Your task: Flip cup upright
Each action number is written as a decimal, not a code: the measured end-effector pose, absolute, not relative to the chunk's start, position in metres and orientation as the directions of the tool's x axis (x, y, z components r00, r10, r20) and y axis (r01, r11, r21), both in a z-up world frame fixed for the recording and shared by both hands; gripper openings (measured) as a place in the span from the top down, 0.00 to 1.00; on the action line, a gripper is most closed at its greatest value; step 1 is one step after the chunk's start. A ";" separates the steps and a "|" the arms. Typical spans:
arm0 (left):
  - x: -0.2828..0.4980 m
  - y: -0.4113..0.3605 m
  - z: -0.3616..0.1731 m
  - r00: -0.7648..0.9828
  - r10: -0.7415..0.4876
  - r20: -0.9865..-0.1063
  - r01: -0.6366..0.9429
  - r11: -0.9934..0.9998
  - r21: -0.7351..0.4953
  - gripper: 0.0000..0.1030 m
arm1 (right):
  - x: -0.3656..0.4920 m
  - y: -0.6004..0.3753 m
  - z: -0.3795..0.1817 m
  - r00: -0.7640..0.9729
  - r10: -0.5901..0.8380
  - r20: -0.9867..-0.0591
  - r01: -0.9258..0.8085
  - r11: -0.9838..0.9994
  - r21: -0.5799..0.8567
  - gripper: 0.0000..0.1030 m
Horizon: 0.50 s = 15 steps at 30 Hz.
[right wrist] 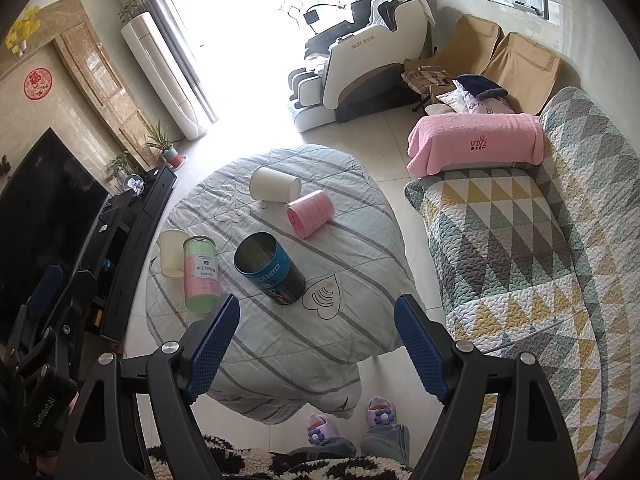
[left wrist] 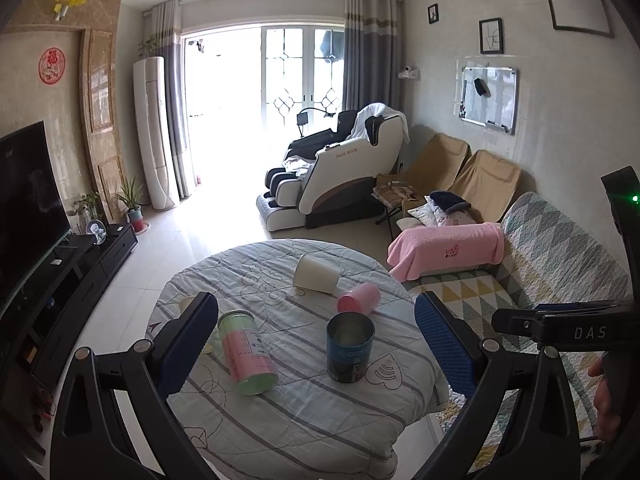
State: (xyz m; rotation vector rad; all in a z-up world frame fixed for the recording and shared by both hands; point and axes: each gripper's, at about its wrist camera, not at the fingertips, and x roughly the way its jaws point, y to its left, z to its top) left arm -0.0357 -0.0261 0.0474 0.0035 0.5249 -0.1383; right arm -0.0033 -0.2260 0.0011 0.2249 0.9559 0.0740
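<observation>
- Your left tongs (left wrist: 316, 342) are spread apart, holding nothing.
- Your right tongs (right wrist: 318, 338) are apart too, empty.
- The pink cup (right wrist: 310, 213) lies on its side on the counter (right wrist: 360, 248), well ahead of both tongs, just beside the toppled white cup (right wrist: 274, 185).
- The blue tin (right wrist: 270, 268) stands upright nearer your tongs.

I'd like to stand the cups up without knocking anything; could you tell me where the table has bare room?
Free: the near edge below the blue can, and the right side beside the pink cup. Crowded: the left, where the green-pink jar adjoins the cream cup.

Cream cup (left wrist: 187, 303) mostly hidden behind the left gripper's fingers (left wrist: 188, 344); tin's label (right wrist: 276, 290) print blurred.
</observation>
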 end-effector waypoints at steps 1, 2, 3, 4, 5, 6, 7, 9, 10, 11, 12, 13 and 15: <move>-0.035 -0.026 0.048 0.856 -0.130 -0.500 0.132 0.991 -0.032 0.03 | -0.003 -0.226 0.001 0.577 0.162 -0.801 0.036 0.974 0.223 0.21; -0.035 -0.026 0.048 0.856 -0.130 -0.500 0.131 0.991 -0.032 0.03 | -0.003 -0.226 0.001 0.576 0.162 -0.801 0.036 0.974 0.222 0.21; -0.035 -0.026 0.048 0.856 -0.130 -0.501 0.131 0.991 -0.032 0.03 | -0.003 -0.226 0.001 0.575 0.162 -0.802 0.035 0.974 0.222 0.21; -0.036 -0.026 0.048 0.856 -0.129 -0.500 0.131 0.991 -0.032 0.03 | -0.004 -0.226 0.001 0.573 0.162 -0.803 0.036 0.974 0.222 0.21; -0.036 -0.025 0.049 0.857 -0.129 -0.499 0.131 0.991 -0.031 0.03 | -0.004 -0.226 0.001 0.572 0.162 -0.804 0.036 0.974 0.222 0.21; -0.035 -0.025 0.049 0.857 -0.130 -0.498 0.132 0.991 -0.031 0.03 | -0.005 -0.225 0.002 0.572 0.162 -0.804 0.037 0.974 0.222 0.21; -0.036 -0.026 0.048 0.857 -0.130 -0.498 0.132 0.991 -0.031 0.03 | -0.005 -0.225 0.002 0.572 0.161 -0.804 0.037 0.974 0.222 0.21; -0.035 -0.025 0.048 0.857 -0.129 -0.499 0.131 0.991 -0.030 0.03 | -0.005 -0.225 0.001 0.572 0.161 -0.804 0.037 0.974 0.222 0.21; -0.036 -0.026 0.048 0.856 -0.130 -0.500 0.132 0.991 -0.032 0.03 | -0.005 -0.225 0.002 0.572 0.162 -0.804 0.037 0.974 0.223 0.21; -0.036 -0.026 0.048 0.857 -0.129 -0.499 0.131 0.991 -0.031 0.03 | -0.005 -0.225 0.002 0.572 0.162 -0.804 0.037 0.974 0.222 0.21; -0.036 -0.025 0.049 0.858 -0.129 -0.498 0.131 0.991 -0.032 0.03 | -0.005 -0.225 0.001 0.572 0.161 -0.804 0.037 0.974 0.222 0.21; -0.036 -0.026 0.048 0.857 -0.130 -0.498 0.132 0.991 -0.032 0.03 | -0.005 -0.225 0.001 0.571 0.161 -0.805 0.037 0.974 0.222 0.21; -0.036 -0.026 0.048 0.857 -0.130 -0.499 0.132 0.991 -0.031 0.03 | -0.007 -0.224 0.002 0.570 0.160 -0.806 0.039 0.975 0.221 0.21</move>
